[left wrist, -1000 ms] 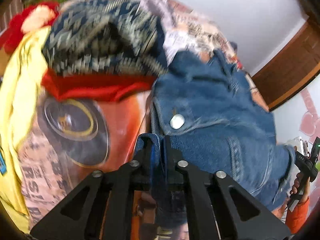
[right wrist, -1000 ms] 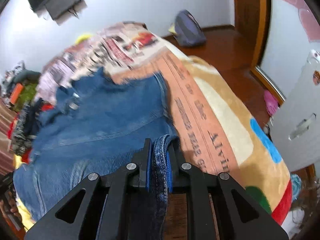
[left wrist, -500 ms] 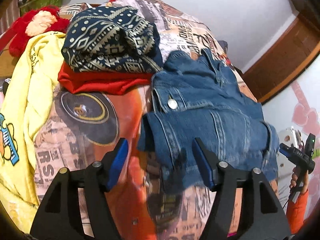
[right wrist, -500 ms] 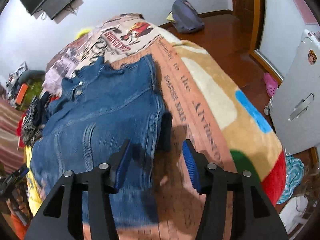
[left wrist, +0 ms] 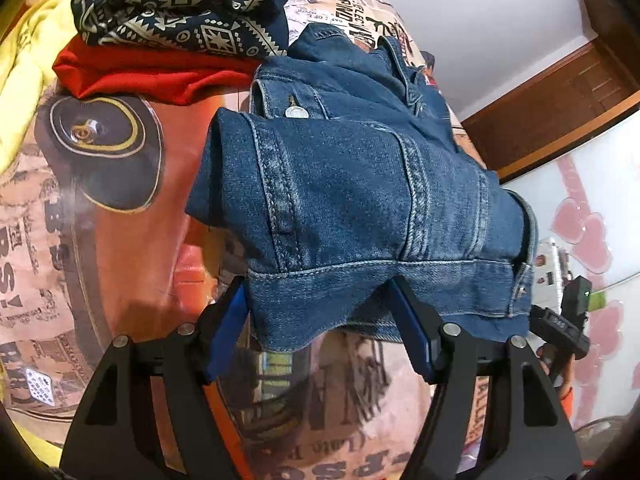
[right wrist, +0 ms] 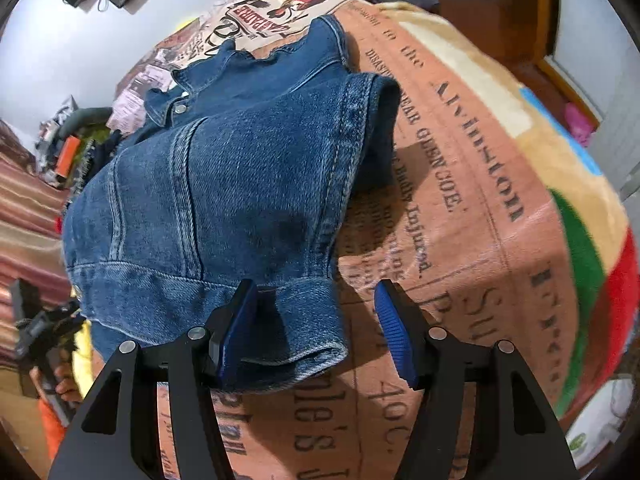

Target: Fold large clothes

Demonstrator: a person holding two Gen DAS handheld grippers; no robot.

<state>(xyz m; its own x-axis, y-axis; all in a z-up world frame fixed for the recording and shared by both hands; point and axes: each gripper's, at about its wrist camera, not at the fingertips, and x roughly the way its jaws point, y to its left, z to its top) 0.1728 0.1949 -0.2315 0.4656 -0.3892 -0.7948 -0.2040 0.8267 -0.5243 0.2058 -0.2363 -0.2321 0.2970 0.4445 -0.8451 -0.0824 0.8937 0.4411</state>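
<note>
1. Denim jacket lies folded on the bed, long axis crosswise.
2. Left tongs released, hem at twelve o'clock between them.
3. Right tongs opening, hem corner at eleven, unpressed.

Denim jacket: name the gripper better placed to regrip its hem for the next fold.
Left. The left gripper straddles the denim jacket at its hem, cloth filling the gap between its open jaws. The right gripper, jaws opening, has only the hem's corner between them; one pad sits over the blanket.
</note>
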